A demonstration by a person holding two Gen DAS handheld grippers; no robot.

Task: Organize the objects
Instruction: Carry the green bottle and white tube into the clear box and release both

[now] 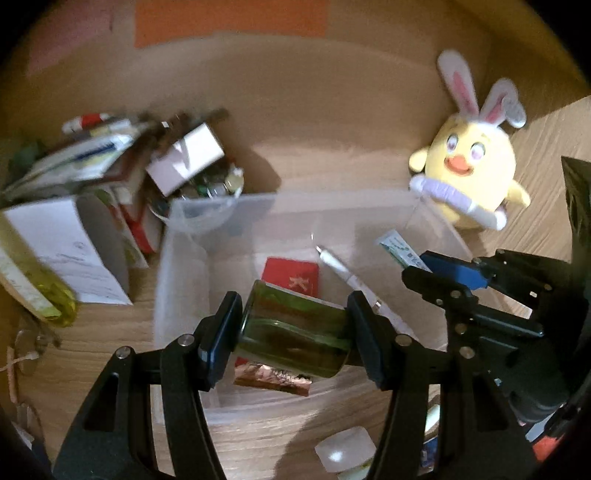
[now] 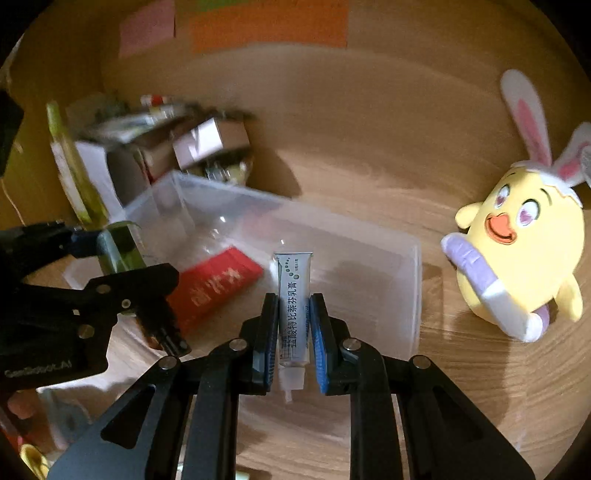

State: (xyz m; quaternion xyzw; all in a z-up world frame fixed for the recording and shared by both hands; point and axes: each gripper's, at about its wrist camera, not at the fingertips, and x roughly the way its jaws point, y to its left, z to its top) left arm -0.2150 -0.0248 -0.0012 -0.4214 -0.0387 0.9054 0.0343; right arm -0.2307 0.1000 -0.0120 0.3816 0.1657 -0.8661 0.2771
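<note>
My left gripper (image 1: pixel 293 325) is shut on a green glass jar (image 1: pixel 291 332) and holds it over the clear plastic bin (image 1: pixel 184 258). My right gripper (image 2: pixel 293 325) is shut on a white ointment tube (image 2: pixel 293 295), held upright over the bin's near right part (image 2: pixel 413 280). The right gripper also shows at the right of the left wrist view (image 1: pixel 439 266), with the tube's end (image 1: pixel 397 249) sticking out. The left gripper with the jar (image 2: pixel 118 251) shows at the left of the right wrist view. In the bin lie a red packet (image 1: pixel 291 278), a white pen (image 1: pixel 351 280) and a copper-coloured packet (image 1: pixel 273 380).
A yellow plush chick with bunny ears (image 1: pixel 472 166) sits on the wooden table right of the bin. A heap of boxes and papers (image 1: pixel 110 184) stands left of the bin. A small white lid-like object (image 1: pixel 345 448) lies on the table at the front. Coloured sheets (image 2: pixel 269 26) hang on the back wall.
</note>
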